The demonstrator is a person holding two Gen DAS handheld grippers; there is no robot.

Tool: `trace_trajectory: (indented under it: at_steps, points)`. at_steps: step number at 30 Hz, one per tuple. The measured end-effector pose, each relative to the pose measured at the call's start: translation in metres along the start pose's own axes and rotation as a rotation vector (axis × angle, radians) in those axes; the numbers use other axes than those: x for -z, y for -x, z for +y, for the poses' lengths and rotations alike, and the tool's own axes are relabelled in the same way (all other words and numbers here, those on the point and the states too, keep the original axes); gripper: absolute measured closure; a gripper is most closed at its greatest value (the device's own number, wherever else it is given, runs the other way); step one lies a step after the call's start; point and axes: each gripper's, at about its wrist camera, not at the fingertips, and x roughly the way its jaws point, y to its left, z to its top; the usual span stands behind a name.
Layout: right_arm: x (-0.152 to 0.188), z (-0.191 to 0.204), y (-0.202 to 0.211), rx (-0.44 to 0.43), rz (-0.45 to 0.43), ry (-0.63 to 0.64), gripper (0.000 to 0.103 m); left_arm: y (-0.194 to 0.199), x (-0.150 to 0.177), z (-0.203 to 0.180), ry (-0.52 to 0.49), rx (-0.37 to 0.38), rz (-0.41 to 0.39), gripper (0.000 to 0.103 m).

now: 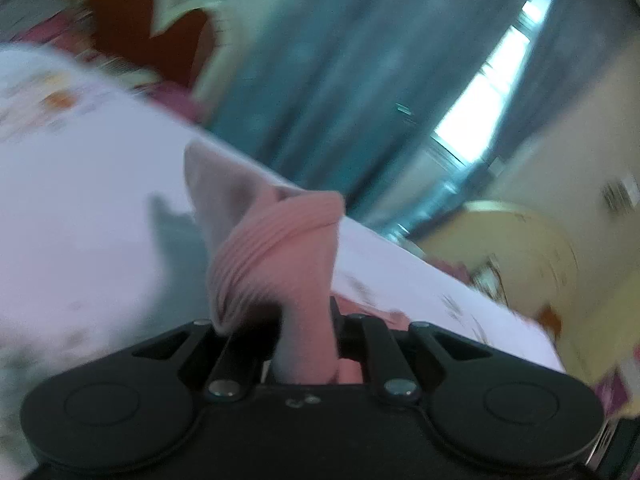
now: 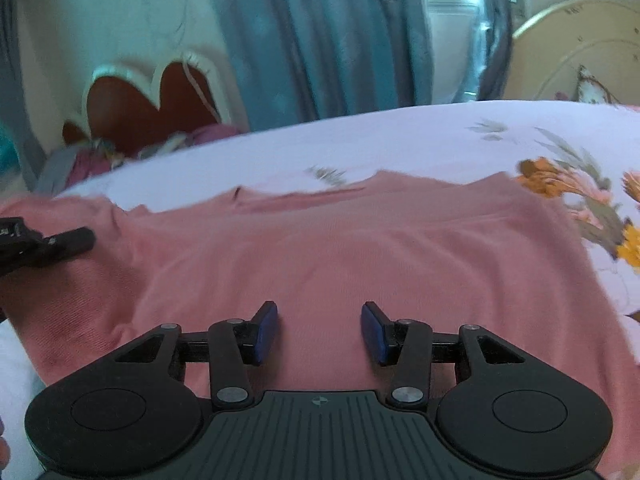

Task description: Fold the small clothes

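- Two tools are mine: my left tool (image 1: 308, 344) pinches a bunched, ribbed edge of the pink garment (image 2: 352, 248) and lifts it off the bed; my right tool (image 2: 319, 330) stands wide, holding nothing.
- Directly beneath and ahead of my right tool, the garment lies spread flat, its long axis running left to right across that view; my right tool is nearer the broad middle, my left nearer the left edge.
- Fabric looks soft, fine-knit, lightly creased; I judge the lifted edge should fold rightward.
- Beyond it: floral bedsheet (image 2: 400, 140), then blue curtains (image 2: 320, 40).
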Motion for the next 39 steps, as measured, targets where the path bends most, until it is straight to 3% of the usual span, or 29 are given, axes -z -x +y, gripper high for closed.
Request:
trace_trajectory:
  at_steps: [6,9,11,14,16,18,22,23,24,29,31,33,38,39]
  points:
    - [-0.006,-0.064,0.042,0.050,-0.042,-0.078,0.056,-0.031,0.037,-0.090,-0.198,0.129,0.089,0.092]
    - [-0.004,-0.098,0.063,0.098,-0.060,-0.117,0.056,-0.049,0.074,-0.126,-0.285,0.188,0.162,0.092]
    - [-0.001,-0.119,0.075,0.115,-0.064,-0.151,0.056,-0.062,0.108,-0.146,-0.382,0.180,0.230,0.092]
    - [-0.003,-0.137,0.089,0.095,-0.065,-0.179,0.056,-0.062,0.141,-0.153,-0.496,0.146,0.269,0.086]
    - [-0.006,-0.139,0.093,0.061,-0.066,-0.193,0.056,-0.047,0.148,-0.158,-0.552,0.143,0.238,0.079]
    - [-0.011,-0.137,0.093,0.019,-0.064,-0.208,0.056,-0.037,0.149,-0.159,-0.579,0.167,0.252,0.074]
    - [-0.020,-0.132,0.085,-0.072,-0.048,-0.237,0.055,-0.005,0.161,-0.161,-0.671,0.221,0.271,0.052]
    - [-0.022,-0.129,0.082,-0.087,-0.037,-0.237,0.042,0.003,0.163,-0.160,-0.693,0.234,0.274,0.050]
    - [-0.024,-0.127,0.077,-0.098,-0.028,-0.232,0.022,0.011,0.164,-0.157,-0.704,0.241,0.279,0.049]
    - [-0.025,-0.120,0.037,-0.155,0.060,-0.208,0.020,0.040,0.137,-0.125,-0.596,0.194,0.264,0.049]
    - [-0.026,-0.118,0.021,-0.153,0.085,-0.199,0.027,0.043,0.118,-0.109,-0.523,0.147,0.231,0.049]
    - [-0.028,-0.120,0.007,-0.148,0.102,-0.202,0.045,0.043,0.100,-0.094,-0.463,0.094,0.195,0.049]
    - [-0.032,-0.117,-0.015,-0.168,0.126,-0.171,0.052,0.024,0.070,-0.073,-0.388,0.001,0.150,0.049]
    - [-0.033,-0.114,-0.017,-0.171,0.133,-0.163,0.068,0.016,0.066,-0.072,-0.373,-0.005,0.152,0.049]
